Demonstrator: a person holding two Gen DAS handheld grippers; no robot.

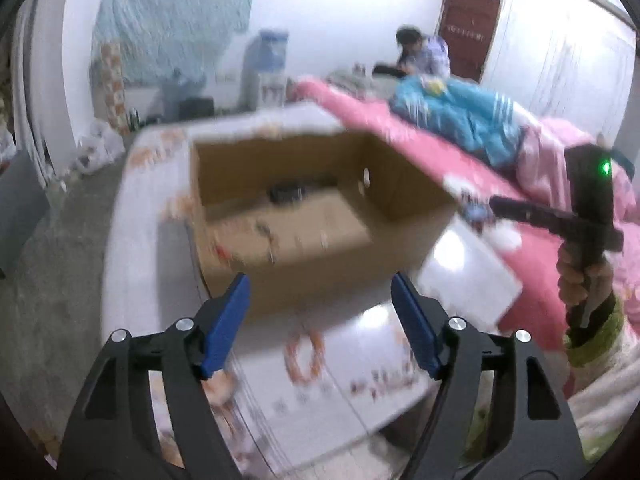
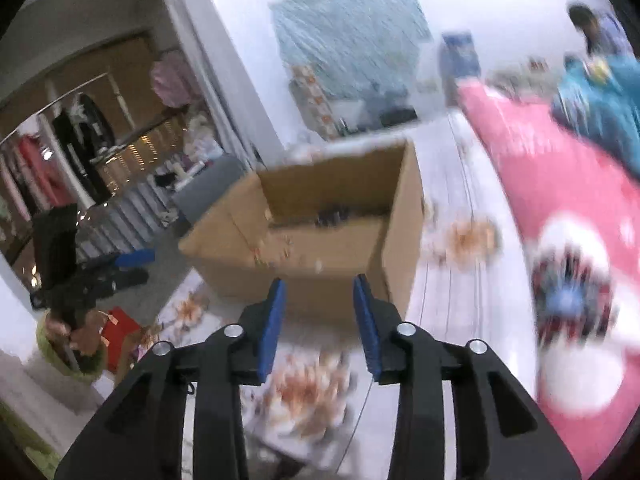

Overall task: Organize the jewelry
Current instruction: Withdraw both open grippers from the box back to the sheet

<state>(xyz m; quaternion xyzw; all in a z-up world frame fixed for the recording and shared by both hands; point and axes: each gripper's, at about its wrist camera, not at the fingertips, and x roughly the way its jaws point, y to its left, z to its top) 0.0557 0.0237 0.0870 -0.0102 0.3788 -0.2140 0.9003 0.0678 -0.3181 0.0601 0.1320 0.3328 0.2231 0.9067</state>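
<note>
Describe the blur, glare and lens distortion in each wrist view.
Left wrist view: motion blur smears the cardboard box and the bed's floral sheet; the left gripper stays sharp; glare whitens the sheet. Right wrist view: heavier streaking on the pink blanket; the right gripper is crisp; fisheye bends walls in both.

1. The cardboard box [image 1: 320, 216] was plain brown.
2. The bed sheet [image 1: 152, 208] was white with orange floral print.
3. The blanket [image 2: 560, 184] was pink.
4. Both grippers' pads [image 1: 226, 320] were blue on black arms.
</note>
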